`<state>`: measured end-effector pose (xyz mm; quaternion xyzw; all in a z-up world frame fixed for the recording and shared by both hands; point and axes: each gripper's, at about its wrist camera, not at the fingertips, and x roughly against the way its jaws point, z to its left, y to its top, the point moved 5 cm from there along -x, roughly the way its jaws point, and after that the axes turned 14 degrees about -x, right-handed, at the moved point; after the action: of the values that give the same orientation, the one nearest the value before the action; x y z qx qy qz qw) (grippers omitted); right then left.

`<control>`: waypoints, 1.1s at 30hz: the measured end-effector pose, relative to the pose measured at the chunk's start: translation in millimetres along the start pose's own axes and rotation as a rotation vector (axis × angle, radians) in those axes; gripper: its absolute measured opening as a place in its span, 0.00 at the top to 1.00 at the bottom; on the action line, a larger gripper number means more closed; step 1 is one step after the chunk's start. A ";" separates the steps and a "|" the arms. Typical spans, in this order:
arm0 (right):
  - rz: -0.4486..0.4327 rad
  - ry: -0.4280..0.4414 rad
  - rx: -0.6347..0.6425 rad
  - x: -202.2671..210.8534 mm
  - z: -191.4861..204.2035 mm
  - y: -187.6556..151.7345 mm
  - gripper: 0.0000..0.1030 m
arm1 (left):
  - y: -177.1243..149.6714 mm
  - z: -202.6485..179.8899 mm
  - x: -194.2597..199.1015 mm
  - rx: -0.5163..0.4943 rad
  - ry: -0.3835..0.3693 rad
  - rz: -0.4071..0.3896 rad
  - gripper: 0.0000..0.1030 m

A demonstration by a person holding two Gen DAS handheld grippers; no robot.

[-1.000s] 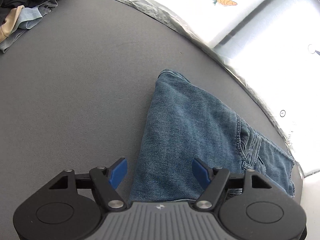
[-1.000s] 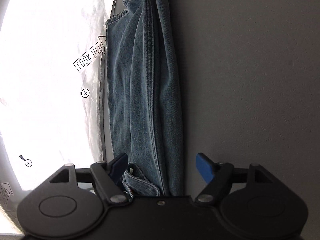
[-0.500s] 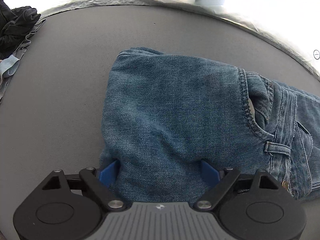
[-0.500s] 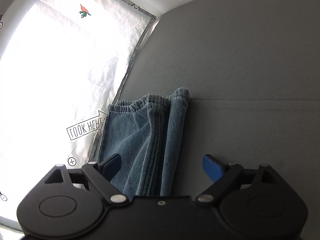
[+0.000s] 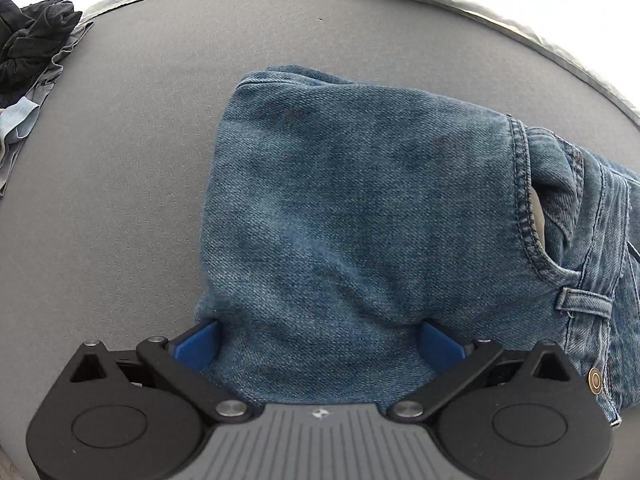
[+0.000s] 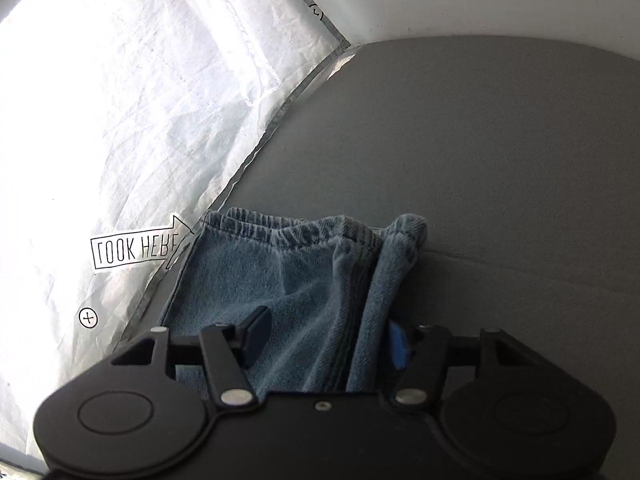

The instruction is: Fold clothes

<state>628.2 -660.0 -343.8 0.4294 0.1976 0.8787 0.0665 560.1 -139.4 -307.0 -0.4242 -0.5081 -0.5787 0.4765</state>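
Left wrist view: jeans (image 5: pixel 360 216) of mid-blue, faded denim lie folded on a grey mat (image 5: pixel 132 184) with a fine, even weave. The denim shows a coarse twill grain; its far corner is rounded, and to the right run a double-stitched curved pocket edge, a belt loop (image 5: pixel 584 303) and a brass rivet (image 5: pixel 595 380). The left gripper (image 5: pixel 320 344) sits at the near edge of the jeans, its jaws spread wide with a thick fold of denim bulging between the two blue pads (image 5: pixel 198 345); whether the pads press the cloth cannot be told. Far left of the jeans, at the mat's edge, lies a crumpled heap of clothes (image 5: pixel 32 48), black over pale blue and grey.

Right wrist view: the jeans (image 6: pixel 280 276) end in a bunched, puckered hem, with stacked layers forming vertical ridges at their right side. The right gripper (image 6: pixel 326 340) has its jaws drawn in narrow against these layers, one dark pad on the flat cloth and one blue pad (image 6: pixel 396 346) against the ridged edge. The mat (image 6: pixel 480 168) stretches smooth beyond and right of the jeans. Left of them, past a grey hemmed border, lies a creased white sheet (image 6: pixel 140 120) printed with a "LOOK HERE" arrow label (image 6: pixel 138 249), reading mirrored, and a small circled cross (image 6: pixel 88 317).
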 end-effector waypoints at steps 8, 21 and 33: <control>0.011 0.067 -0.072 4.8 -17.8 12.3 0.93 | -8.0 0.3 -1.5 -0.021 0.006 -0.015 0.00; 0.397 0.605 -0.872 51.7 -21.1 -30.7 0.93 | -8.6 35.9 2.3 0.049 -0.144 -0.011 0.00; 0.750 0.684 -0.348 150.5 69.3 -202.2 0.92 | -49.1 119.3 34.5 0.193 -0.319 -0.121 0.01</control>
<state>577.9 -412.1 -277.6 0.1421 -0.1078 0.9516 -0.2502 506.3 -23.7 -267.6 -0.4316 -0.6548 -0.4805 0.3925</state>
